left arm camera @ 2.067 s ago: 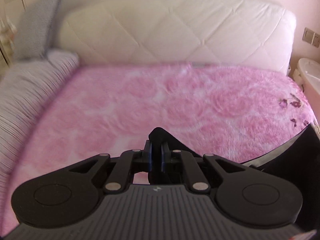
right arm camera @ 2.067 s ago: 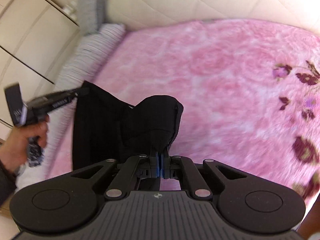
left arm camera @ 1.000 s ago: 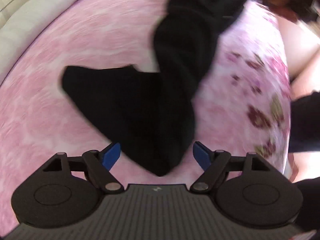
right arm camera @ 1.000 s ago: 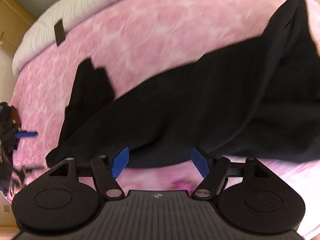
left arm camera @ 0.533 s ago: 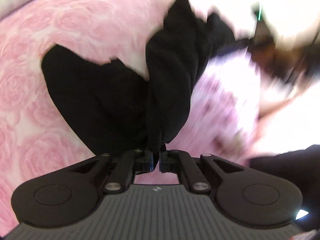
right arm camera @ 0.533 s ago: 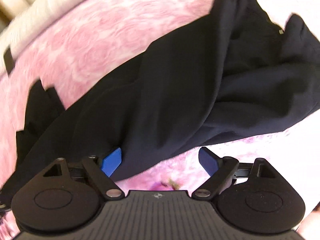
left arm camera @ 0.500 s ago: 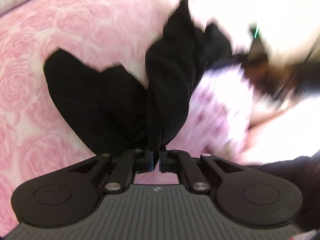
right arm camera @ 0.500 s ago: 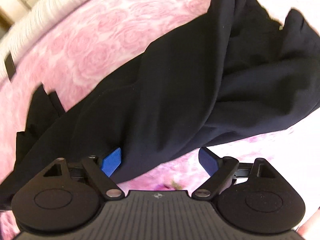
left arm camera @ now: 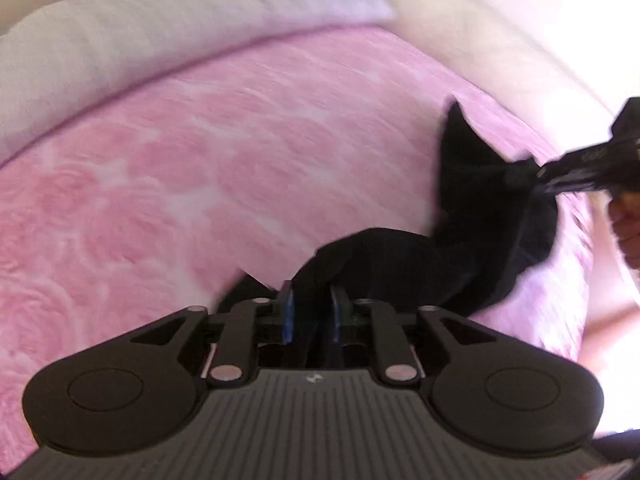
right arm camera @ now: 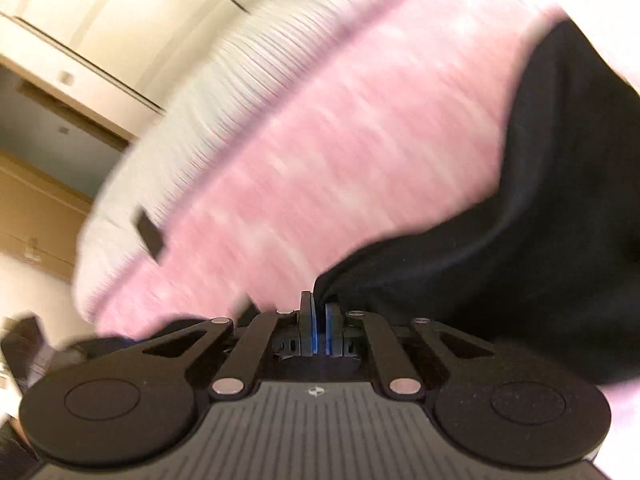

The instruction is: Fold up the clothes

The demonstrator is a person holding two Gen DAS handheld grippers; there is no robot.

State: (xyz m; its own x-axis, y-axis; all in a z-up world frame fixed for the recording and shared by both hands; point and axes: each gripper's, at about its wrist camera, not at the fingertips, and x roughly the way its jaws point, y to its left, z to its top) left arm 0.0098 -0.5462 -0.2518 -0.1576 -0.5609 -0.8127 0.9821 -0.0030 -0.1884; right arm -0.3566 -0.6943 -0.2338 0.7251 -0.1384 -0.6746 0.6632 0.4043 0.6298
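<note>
This is a bedroom in a home: most of both views is filled by a bed spread with a fluffy pink blanket (left arm camera: 192,184) patterned in pale roses. Along its far edge lies a long grey-white striped bolster or pillow (right arm camera: 224,92), and a cream padded headboard (left arm camera: 500,44) rises past the corner. Beyond the bed in the right wrist view stand cream built-in wardrobe doors (right arm camera: 100,12) and tan wooden panelling (right arm camera: 32,216), furniture of a lived-in sleeping room
</note>
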